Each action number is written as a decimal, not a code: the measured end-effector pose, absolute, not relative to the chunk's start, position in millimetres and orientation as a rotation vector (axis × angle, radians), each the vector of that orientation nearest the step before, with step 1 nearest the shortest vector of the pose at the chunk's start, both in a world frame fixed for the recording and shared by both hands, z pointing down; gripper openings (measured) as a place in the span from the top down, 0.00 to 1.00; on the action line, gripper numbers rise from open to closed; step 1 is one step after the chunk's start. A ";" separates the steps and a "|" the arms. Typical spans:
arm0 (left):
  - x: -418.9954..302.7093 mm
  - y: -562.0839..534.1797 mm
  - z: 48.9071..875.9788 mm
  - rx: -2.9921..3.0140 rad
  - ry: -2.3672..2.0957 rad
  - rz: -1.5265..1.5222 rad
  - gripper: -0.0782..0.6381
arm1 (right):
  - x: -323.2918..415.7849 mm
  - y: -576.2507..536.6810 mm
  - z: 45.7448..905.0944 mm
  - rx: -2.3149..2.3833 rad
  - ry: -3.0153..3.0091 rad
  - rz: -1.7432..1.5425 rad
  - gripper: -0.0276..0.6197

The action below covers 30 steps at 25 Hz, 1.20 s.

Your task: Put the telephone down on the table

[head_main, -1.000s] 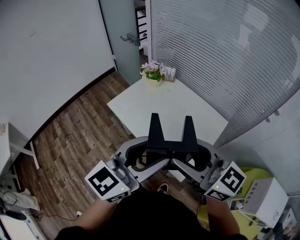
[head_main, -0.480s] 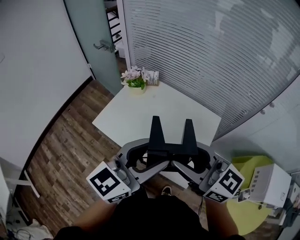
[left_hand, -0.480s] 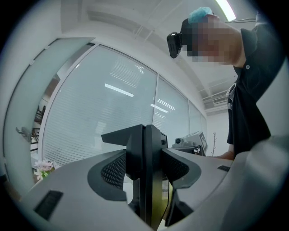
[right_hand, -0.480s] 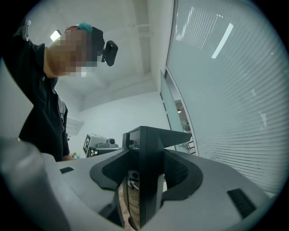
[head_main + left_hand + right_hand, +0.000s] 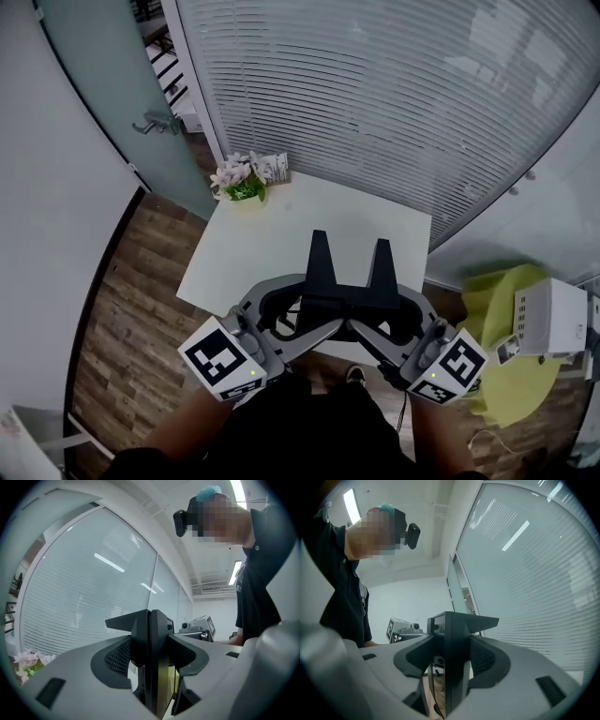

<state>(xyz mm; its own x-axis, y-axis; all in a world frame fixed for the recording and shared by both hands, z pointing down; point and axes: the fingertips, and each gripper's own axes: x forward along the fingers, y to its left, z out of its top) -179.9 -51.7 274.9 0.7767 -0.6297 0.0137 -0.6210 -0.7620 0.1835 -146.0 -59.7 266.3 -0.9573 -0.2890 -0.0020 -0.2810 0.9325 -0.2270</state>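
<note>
I hold a black telephone [image 5: 345, 286], its two pointed prongs up, at chest height over the near edge of the white table [image 5: 375, 220]. My left gripper [image 5: 307, 314] is shut on its left end and my right gripper [image 5: 382, 316] on its right end. In the left gripper view the black body [image 5: 157, 658] stands edge-on between the jaws of the left gripper [image 5: 152, 660], pads against it. The right gripper view shows the same grip by the right gripper [image 5: 452, 665] on the telephone [image 5: 454, 653].
A flower pot [image 5: 239, 180] and a small card holder [image 5: 273, 166] sit at the table's far left corner. A glass wall with blinds [image 5: 394, 103] runs behind the table. A yellow-green seat [image 5: 497, 305] and a white box [image 5: 553, 323] stand at right; a door [image 5: 112, 112] at left.
The whole scene has swung: the table now lies straight ahead under the telephone and the door has slid left. Both grippers keep the same hold on the telephone.
</note>
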 end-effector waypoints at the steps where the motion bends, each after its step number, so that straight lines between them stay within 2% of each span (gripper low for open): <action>1: -182.5 -55.1 277.3 2.797 -0.960 -0.067 0.55 | -148.6 -62.5 268.7 -0.483 3.047 -0.359 0.59; 12: -169.9 -106.0 315.4 2.739 -0.800 -0.061 0.55 | -135.2 -107.0 309.8 -0.680 3.018 -0.492 0.59; 30: -122.5 -183.9 418.5 2.574 -0.814 0.111 0.55 | -87.1 -188.3 414.2 -0.601 3.028 -0.815 0.59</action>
